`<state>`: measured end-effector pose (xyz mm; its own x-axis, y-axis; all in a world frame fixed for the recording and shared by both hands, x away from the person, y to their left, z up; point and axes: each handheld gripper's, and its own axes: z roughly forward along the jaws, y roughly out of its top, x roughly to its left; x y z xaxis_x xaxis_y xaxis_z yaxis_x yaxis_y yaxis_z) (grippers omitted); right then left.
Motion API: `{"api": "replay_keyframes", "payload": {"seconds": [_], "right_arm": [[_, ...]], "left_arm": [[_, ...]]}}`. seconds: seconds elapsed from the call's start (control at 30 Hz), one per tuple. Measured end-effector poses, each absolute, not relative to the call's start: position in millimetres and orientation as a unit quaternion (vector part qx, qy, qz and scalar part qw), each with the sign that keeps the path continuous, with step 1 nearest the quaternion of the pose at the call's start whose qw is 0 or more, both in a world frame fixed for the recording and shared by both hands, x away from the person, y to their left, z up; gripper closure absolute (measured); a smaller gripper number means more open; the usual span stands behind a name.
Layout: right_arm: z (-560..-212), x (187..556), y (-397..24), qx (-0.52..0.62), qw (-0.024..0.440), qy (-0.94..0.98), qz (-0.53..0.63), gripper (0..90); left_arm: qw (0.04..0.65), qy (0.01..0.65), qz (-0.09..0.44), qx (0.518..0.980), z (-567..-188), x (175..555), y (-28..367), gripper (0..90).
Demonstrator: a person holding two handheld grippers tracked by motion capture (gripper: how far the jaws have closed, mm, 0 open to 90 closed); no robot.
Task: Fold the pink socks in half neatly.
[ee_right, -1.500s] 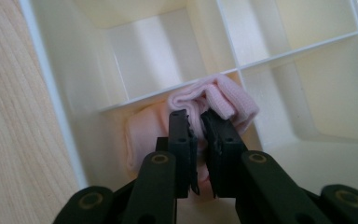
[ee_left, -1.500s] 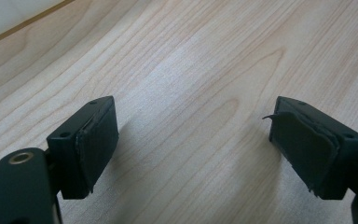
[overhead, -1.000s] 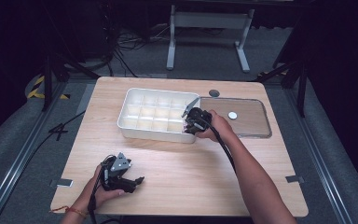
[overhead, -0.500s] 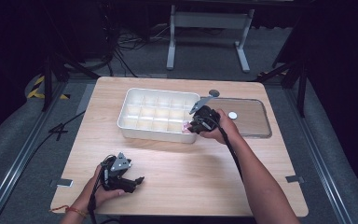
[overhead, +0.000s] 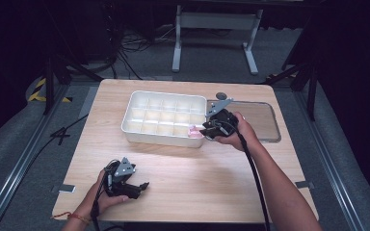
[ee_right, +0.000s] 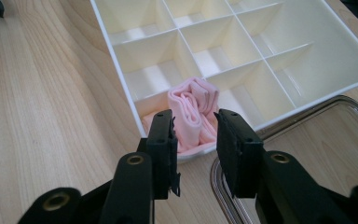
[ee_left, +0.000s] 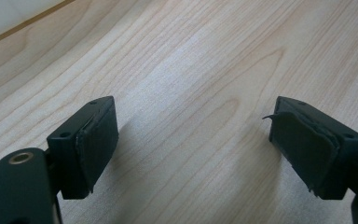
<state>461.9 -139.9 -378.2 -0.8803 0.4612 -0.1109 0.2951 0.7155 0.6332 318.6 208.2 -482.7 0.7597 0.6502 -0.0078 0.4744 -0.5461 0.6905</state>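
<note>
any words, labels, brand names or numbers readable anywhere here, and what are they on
None can be read.
White divided tray: plain walls, no print.
Pink folded cloth in its corner compartment: no tag or lettering.
Clear lid beside the tray: unmarked.
Right tool and left tool: black pads and arms, no brand visible.
Yellow and black floor tape: stripes, no text.

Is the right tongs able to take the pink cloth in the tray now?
Probably yes: the right tongs, jaws just opening, are right before the pink cloth in the tray's corner cell, nothing between.
</note>
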Motion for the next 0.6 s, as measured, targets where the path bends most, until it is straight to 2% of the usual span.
{"api": "replay_keyframes", "payload": {"seconds": [0.3,0.6], "right_arm": [[-376,448,-151,0.201,0.146,0.919,0.306,62.8],[-371,428,-170,0.199,0.164,0.921,0.291,52.0]], "left_arm": [[0.350,0.323,0.125,0.870,-483,319,208,15.8],[0.348,0.319,0.127,0.872,-482,320,209,15.6]]}}
